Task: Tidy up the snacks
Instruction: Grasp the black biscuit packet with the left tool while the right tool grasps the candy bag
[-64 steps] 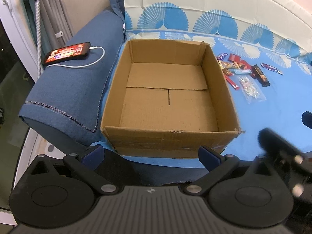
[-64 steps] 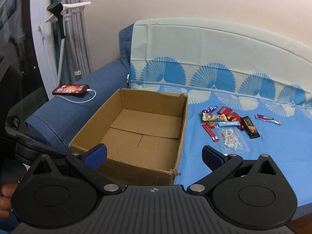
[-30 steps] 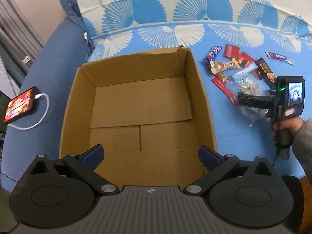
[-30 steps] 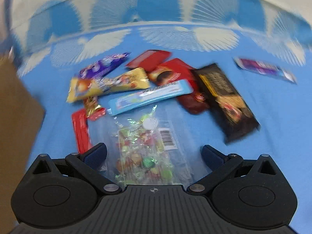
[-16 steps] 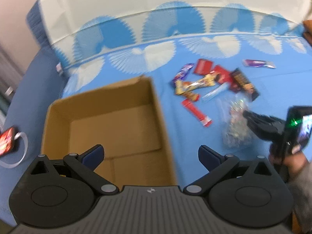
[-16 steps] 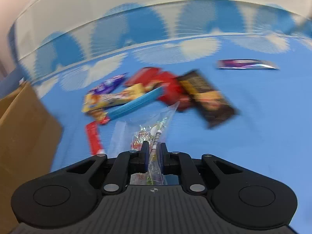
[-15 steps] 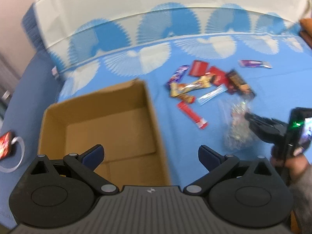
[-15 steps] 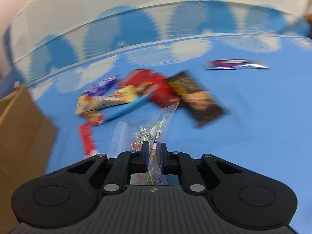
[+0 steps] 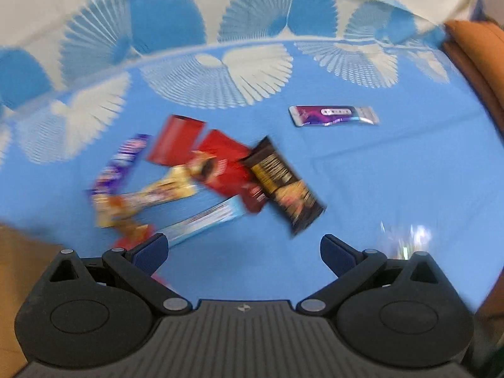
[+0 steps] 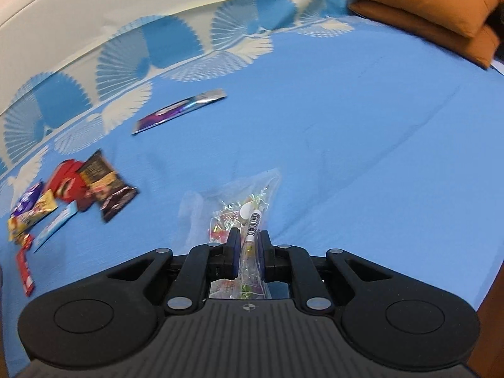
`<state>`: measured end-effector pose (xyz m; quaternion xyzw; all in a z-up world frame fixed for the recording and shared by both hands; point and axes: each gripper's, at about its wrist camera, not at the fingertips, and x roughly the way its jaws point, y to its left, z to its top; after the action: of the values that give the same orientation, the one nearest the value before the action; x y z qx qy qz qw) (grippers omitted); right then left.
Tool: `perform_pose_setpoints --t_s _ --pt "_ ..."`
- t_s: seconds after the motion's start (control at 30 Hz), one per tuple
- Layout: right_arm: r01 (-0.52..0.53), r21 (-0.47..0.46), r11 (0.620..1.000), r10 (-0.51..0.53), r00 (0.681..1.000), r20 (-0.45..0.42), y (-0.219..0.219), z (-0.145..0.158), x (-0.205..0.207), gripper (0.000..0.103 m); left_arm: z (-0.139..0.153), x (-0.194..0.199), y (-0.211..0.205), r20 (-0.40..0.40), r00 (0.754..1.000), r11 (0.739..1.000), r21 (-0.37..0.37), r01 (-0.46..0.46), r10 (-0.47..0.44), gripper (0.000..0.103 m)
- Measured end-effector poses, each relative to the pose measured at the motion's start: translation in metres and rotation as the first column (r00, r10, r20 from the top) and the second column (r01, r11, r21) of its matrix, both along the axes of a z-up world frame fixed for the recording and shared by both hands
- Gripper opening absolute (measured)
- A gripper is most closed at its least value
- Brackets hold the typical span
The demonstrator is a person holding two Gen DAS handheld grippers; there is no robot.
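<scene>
My right gripper (image 10: 249, 245) is shut on a clear bag of wrapped candies (image 10: 242, 201) and holds it over the blue bedsheet. My left gripper (image 9: 244, 249) is open and empty, just in front of a heap of snack bars: a dark brown bar (image 9: 282, 182), a red pack (image 9: 225, 170), a light blue bar (image 9: 204, 220), a yellow bar (image 9: 151, 195) and a purple bar (image 9: 121, 163). A separate purple wrapper (image 9: 334, 115) lies farther back. The heap shows at the left in the right wrist view (image 10: 91, 179). The candy bag glints at the right in the left wrist view (image 9: 406, 236).
A corner of the cardboard box (image 9: 19, 252) shows at the left edge. Two orange cushions (image 10: 441, 9) lie at the far right of the bed. A white and blue fan-patterned cloth (image 9: 220, 31) covers the backrest.
My right gripper has lifted the candy bag and swung right, away from the heap. My left gripper has moved right from over the box to the snack heap.
</scene>
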<state>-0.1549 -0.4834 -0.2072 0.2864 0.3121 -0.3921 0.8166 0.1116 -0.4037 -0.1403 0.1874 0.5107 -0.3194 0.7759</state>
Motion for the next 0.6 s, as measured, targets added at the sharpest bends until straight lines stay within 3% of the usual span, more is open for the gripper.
perform_pose_setpoints --t_s 0.13,0.3,0.4,0.43,0.47,0.5,0.53,0.6 --pt "0.02 -0.051 0.999 -0.022 0.999 -0.029 -0.015 -0.004 -0.008 0.014 -0.037 0.024 -0.055 -0.05 0.997 0.998 0.01 -0.058 0.058 0.103" --pt "0.014 -0.045 0.999 -0.015 1.0 -0.018 -0.03 -0.013 -0.017 0.021 -0.082 0.038 -0.101 -0.098 0.992 0.989 0.129 -0.069 0.082 0.103" --pt "0.018 -0.057 0.998 -0.017 1.0 0.004 -0.031 -0.017 -0.02 0.031 -0.098 0.04 -0.105 -0.086 0.99 0.98 0.176 -0.098 0.114 0.102" --pt "0.026 -0.057 0.998 -0.025 1.0 0.016 -0.033 -0.019 -0.021 0.04 -0.097 0.039 -0.104 -0.07 0.99 0.98 0.17 -0.107 0.12 0.098" --pt "0.037 -0.056 0.998 -0.035 0.999 0.031 -0.035 -0.021 -0.023 0.041 -0.095 0.038 -0.1 -0.053 0.99 0.98 0.157 -0.122 0.132 0.092" --pt "0.043 -0.052 0.998 -0.041 0.998 0.044 -0.036 -0.023 -0.025 0.042 -0.091 0.037 -0.095 -0.035 0.988 0.98 0.141 -0.142 0.148 0.077" --pt "0.045 -0.05 0.998 -0.042 0.997 0.057 -0.038 -0.024 -0.026 0.043 -0.087 0.037 -0.09 -0.037 0.987 0.981 0.126 -0.148 0.154 0.053" --pt "0.036 -0.055 0.998 -0.033 0.998 0.057 -0.037 -0.024 -0.025 0.032 -0.081 0.041 -0.081 -0.075 0.982 0.981 0.109 -0.163 0.172 0.044"
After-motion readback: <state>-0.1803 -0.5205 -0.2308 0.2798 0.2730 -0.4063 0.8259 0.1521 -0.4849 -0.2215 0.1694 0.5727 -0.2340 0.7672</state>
